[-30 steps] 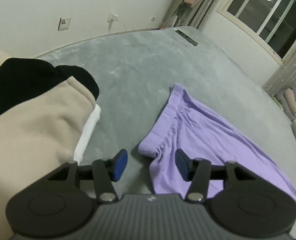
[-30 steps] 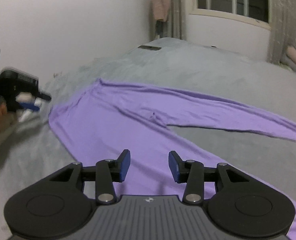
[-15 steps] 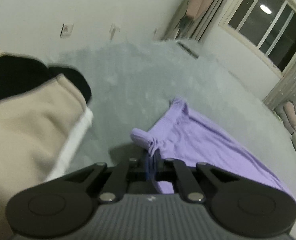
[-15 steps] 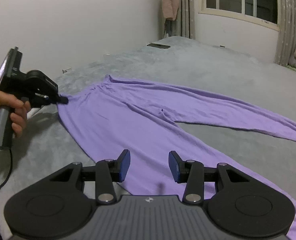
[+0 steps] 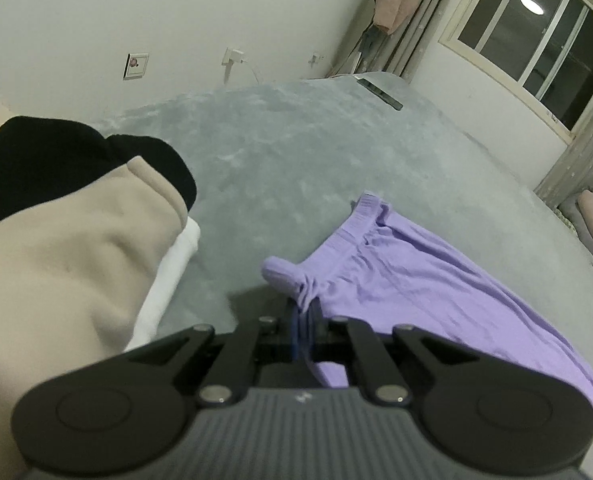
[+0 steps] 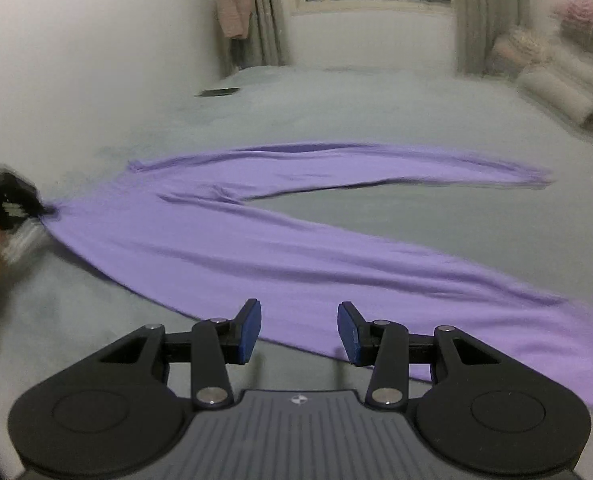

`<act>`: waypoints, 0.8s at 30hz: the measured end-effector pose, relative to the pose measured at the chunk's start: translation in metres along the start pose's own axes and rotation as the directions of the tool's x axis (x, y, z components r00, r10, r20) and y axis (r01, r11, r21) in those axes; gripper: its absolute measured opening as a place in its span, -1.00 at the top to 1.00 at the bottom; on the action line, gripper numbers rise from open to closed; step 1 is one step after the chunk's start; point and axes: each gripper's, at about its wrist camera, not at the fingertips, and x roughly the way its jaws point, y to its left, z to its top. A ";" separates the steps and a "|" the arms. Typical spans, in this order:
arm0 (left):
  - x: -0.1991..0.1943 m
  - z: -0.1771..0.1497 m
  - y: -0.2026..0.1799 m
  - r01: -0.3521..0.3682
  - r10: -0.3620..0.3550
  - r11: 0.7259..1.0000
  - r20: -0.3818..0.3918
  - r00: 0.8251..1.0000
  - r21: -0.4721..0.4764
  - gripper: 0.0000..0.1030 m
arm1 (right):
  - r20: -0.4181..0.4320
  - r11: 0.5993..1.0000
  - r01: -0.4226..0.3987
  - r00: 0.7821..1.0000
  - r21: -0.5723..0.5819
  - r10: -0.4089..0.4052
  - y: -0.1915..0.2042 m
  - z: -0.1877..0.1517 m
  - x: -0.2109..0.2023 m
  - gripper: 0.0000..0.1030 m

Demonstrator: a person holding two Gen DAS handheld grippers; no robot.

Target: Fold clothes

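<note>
Long lilac knit trousers [image 6: 224, 240] lie spread flat on the grey plush bed [image 6: 376, 112], waistband at the left, both legs running away to the right and splitting apart. The left claw [image 5: 305, 320] is pinched tight on the near corner of the waistband, bunching the cloth there. The right claw [image 6: 299, 332] hangs with its blue pads [image 6: 250, 330] partly apart and nothing between them, above the near edge of the near leg. A stack of folded beige, black and white garments [image 5: 68, 248] sits at the far left.
</note>
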 end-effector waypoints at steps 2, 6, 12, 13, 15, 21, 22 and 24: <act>0.000 0.001 -0.001 0.001 -0.001 1.000 0.002 1.000 -0.002 0.94 | -0.006 0.999 0.035 0.999 -0.035 -0.035 -0.003 -0.009 -0.013 0.20; 0.001 0.004 0.000 0.007 -0.007 1.000 0.010 1.000 -0.012 0.94 | -0.050 0.988 0.103 0.994 0.119 -0.098 -0.033 -0.023 -0.030 0.20; 0.002 0.002 -0.001 0.003 -0.003 1.000 0.017 1.000 0.000 0.94 | -0.057 0.968 0.249 0.967 0.011 -0.248 -0.053 -0.018 -0.047 0.20; 0.002 0.003 0.000 0.005 -0.005 1.000 0.017 1.000 -0.002 0.94 | -0.065 0.961 0.273 0.959 -0.046 -0.276 -0.056 -0.019 -0.049 0.20; 0.002 0.004 0.001 0.009 -0.009 1.000 0.016 1.000 -0.008 0.94 | -0.104 0.939 0.294 0.943 -0.179 -0.316 -0.065 -0.026 -0.045 0.21; 0.003 0.004 0.002 0.005 -0.005 1.000 0.023 1.000 -0.006 0.94 | -0.152 0.924 0.284 0.932 -0.256 -0.329 -0.098 -0.045 -0.021 0.47; 0.003 0.004 0.002 0.004 -0.004 1.000 0.025 1.000 -0.005 0.94 | -0.148 0.912 0.302 0.924 -0.278 -0.351 -0.099 -0.048 -0.015 0.48; 0.002 0.005 0.001 0.004 -0.004 1.000 0.029 1.000 -0.004 0.94 | -0.119 0.887 0.327 0.917 -0.327 -0.382 -0.099 -0.053 -0.008 0.50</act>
